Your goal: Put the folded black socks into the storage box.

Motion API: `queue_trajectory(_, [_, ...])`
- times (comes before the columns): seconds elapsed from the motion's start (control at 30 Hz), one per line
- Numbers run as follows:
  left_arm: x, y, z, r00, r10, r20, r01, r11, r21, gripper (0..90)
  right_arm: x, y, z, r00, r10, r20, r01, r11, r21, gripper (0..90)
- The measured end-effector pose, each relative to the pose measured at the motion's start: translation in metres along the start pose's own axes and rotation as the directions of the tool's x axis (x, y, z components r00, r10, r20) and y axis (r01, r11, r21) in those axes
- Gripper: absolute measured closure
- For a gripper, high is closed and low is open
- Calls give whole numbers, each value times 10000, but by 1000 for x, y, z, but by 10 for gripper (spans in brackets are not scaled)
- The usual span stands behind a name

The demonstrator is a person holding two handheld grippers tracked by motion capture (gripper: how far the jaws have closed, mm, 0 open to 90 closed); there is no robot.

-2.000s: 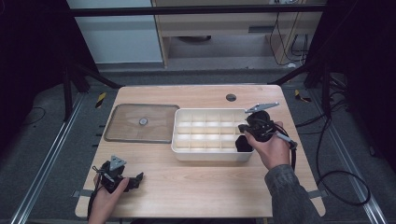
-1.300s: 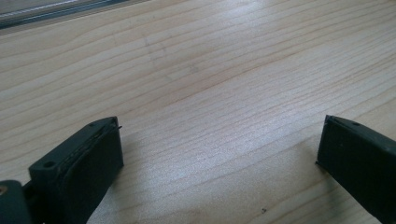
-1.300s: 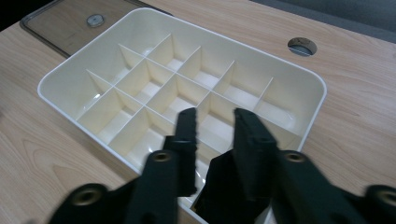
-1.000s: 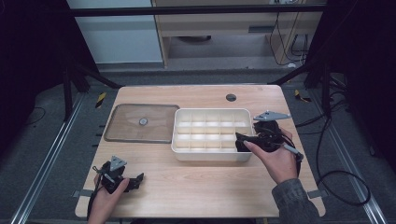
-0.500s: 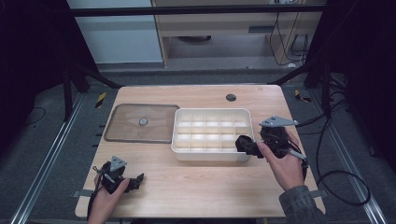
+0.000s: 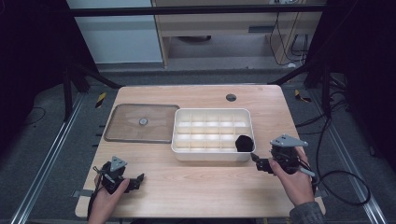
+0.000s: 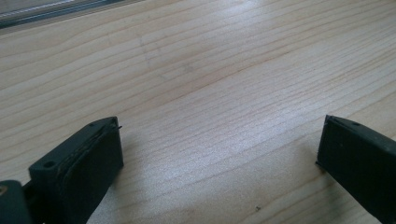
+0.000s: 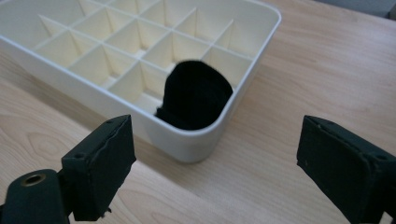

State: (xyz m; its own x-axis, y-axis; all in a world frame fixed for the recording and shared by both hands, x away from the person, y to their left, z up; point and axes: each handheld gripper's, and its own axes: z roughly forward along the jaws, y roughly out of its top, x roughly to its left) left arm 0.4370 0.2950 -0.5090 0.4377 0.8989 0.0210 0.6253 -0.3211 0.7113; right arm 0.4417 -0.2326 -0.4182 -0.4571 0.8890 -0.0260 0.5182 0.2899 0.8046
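now the right gripper [image 6: 259, 164] sits just off the divided tray's [image 6: 211, 154] near right corner, at about 4 o'clock from the tray's middle, its jaws spread wide with nothing between them, having just been opening. the black soft lump [image 6: 243, 143] rests in the tray's near right corner compartment, against the rounded white plastic wall. bare, smooth pale wood table [image 6: 201, 186] lies open along the whole near edge between both hands. the left gripper [image 6: 133, 181], at 7 o'clock near the front edge, also has its jaws apart over bare grain. a flat clear lid [image 6: 142, 123] with a small knob lies at 9 o'clock, just beside the tray.
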Motion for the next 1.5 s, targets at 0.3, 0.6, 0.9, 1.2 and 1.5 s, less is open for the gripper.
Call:
queue_trajectory(0.3, [0, 0, 0, 10000, -4, -1, 4, 10000, -5, 0, -7, -36, 17, 9998, 81, 164, -87, 9993, 353, 128])
queue_trajectory(0.6, [0, 0, 0, 10000, 31, 2, -31, 10000, -3, 0, -9, -53, 29, 9990, 434, -58, -431, 9982, 408, 127])
queue_trajectory(0.9, [0, 0, 0, 10000, 39, 18, -39, 10000, 1, 0, -7, -63, 39, 9980, 610, -145, -600, 9964, 594, 121])
queue_trajectory(1.2, [0, 0, 0, 10000, 41, 21, -41, 10000, 2, 0, -2, -72, 46, 9969, 721, -299, -693, 9938, 868, 107])
queue_trajectory(1.5, [0, 0, 0, 10000, 46, 26, -46, 10000, 22, 0, 4, -75, 53, 9982, 569, -197, -547, 9936, 990, 96])
